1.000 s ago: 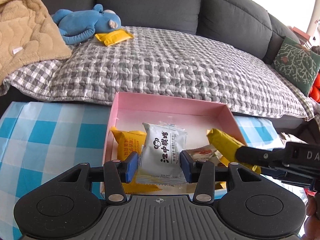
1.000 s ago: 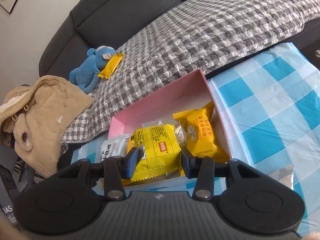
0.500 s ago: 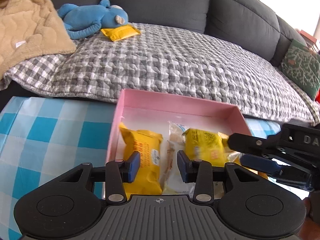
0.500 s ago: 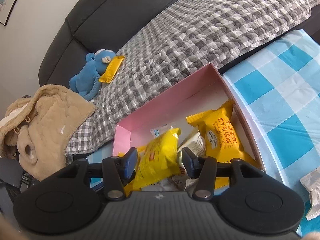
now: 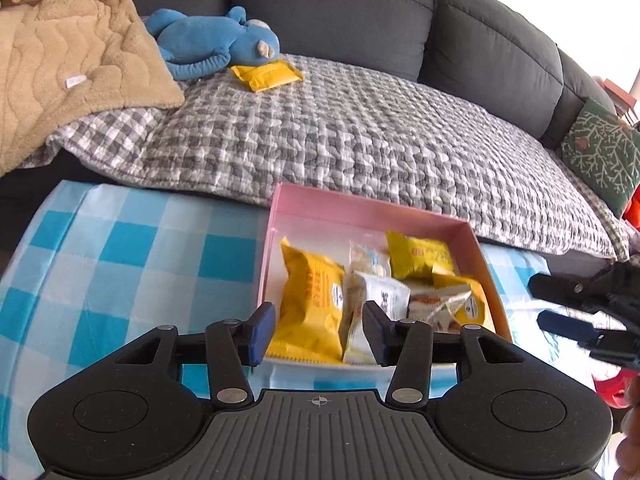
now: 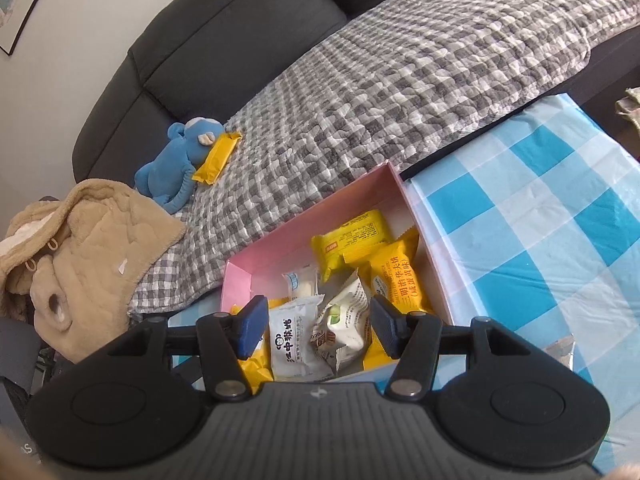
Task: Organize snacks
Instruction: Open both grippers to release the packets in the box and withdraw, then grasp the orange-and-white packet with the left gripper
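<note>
Snacks (image 6: 340, 304) lie in the pink box (image 5: 372, 212) on the bench (image 5: 132, 248), heaped toward its near end. Both grippers, left (image 5: 318, 330) and right (image 6: 318, 326), have just been opening their fingers, which now grasp nothing. One yellow packet (image 5: 266, 74) waits on the sofa at 11 o'clock; I would fetch it next, gripping across its middle.

Setting: home living room. Evidence: dark grey sofa (image 5: 328, 12) covered with a grey checked quilt (image 5: 360, 140); blue plush toy (image 5: 212, 48), tan fleece blanket (image 5: 68, 60) and green patterned cushion (image 5: 600, 152) on it; blue-checked tablecloth (image 5: 120, 264) on low table in front.
</note>
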`<state>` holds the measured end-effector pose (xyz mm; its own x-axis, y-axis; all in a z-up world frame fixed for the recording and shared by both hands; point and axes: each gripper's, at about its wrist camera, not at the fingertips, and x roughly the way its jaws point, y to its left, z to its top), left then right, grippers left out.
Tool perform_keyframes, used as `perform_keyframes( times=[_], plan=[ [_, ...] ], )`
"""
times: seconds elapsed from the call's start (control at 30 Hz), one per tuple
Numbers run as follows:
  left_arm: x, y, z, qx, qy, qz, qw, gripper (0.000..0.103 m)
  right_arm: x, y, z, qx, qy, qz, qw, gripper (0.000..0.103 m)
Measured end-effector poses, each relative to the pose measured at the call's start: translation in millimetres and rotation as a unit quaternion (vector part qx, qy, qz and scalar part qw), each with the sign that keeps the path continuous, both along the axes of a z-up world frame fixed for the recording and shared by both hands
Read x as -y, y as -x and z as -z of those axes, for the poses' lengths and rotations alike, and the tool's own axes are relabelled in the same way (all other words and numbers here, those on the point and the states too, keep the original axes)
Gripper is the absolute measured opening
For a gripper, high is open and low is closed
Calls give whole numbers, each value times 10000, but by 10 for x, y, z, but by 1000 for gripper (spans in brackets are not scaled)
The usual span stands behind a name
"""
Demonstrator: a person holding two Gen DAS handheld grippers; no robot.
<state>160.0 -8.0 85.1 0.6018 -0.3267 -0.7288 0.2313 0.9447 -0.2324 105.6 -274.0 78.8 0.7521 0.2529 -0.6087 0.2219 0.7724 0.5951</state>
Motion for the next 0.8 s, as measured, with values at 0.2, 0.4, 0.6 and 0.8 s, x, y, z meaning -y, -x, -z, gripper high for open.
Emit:
perform_keyframes(
  times=[0.2, 0.4, 0.6, 0.8],
  plan=[
    [-77, 299, 11, -253, -303, 23, 9992, 74, -106, 213, -146, 49, 979, -282, 9948, 63],
    [-164, 653, -84, -169, -435, 43, 9989, 81, -132, 510, -188, 28, 1617, -438, 9859, 67],
    [-175, 933, -26, -412, -402, 145, 9982, 82, -100, 792, -79, -279, 1745, -465, 9832, 68],
    [-166, 1117, 152, -661, -515, 218, 9962, 82, -9, 853, 11, -531, 1489, -386, 9867, 71]
  ],
)
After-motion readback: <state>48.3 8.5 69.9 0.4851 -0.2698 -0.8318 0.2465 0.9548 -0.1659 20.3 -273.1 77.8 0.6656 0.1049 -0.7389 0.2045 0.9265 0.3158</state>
